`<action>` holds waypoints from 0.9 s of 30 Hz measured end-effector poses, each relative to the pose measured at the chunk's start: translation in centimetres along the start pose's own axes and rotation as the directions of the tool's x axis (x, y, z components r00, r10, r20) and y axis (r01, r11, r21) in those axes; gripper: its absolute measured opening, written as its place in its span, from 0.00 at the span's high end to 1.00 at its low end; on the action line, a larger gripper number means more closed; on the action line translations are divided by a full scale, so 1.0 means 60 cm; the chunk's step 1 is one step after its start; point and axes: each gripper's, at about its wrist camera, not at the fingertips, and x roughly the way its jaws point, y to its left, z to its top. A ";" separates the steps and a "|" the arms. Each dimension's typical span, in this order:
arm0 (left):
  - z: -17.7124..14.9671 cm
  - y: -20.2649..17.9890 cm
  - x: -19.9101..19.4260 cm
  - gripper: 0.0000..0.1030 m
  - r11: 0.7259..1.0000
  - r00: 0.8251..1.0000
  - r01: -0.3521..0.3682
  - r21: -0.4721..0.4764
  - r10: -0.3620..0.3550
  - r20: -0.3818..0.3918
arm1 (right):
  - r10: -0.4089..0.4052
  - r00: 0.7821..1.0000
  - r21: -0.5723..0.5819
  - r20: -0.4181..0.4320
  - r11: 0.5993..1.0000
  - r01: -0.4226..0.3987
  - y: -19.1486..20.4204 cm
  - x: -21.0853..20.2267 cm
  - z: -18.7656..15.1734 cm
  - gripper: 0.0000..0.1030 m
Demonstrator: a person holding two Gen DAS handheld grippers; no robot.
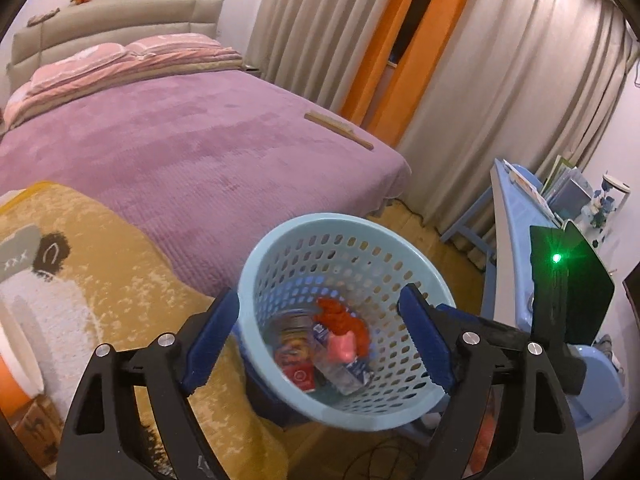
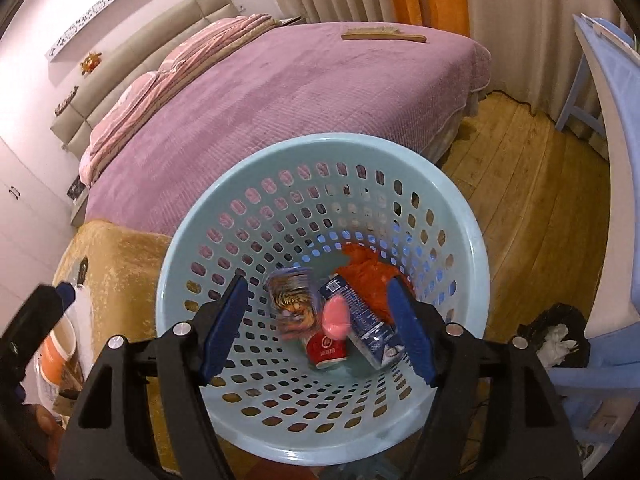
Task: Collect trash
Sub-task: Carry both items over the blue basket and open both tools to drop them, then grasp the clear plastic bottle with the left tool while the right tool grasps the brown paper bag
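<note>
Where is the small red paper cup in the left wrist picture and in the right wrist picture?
Left wrist: red paper cup lies at the basket's bottom, lower centre, partly blurred, left of the carton.
Right wrist: red paper cup lies at the basket's bottom, centre, below the pink object.
Shared landmark: the light blue perforated basket.

One basket, one brush, two tools.

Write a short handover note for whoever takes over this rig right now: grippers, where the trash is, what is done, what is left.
Left gripper: open, empty, above the basket.
Right gripper: open, empty, over the basket too.
In the basket: can, carton, red cup, orange bag, pink piece.
Done: those five are binned.
Left: a brush lies on the bed; whether it counts as trash is unclear.
</note>
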 end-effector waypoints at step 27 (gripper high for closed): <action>-0.051 0.153 -0.270 0.22 0.980 0.965 -0.138 -0.141 0.165 0.202 | 0.213 0.977 -0.303 0.030 0.933 -0.195 0.270 -0.107 -0.094 0.34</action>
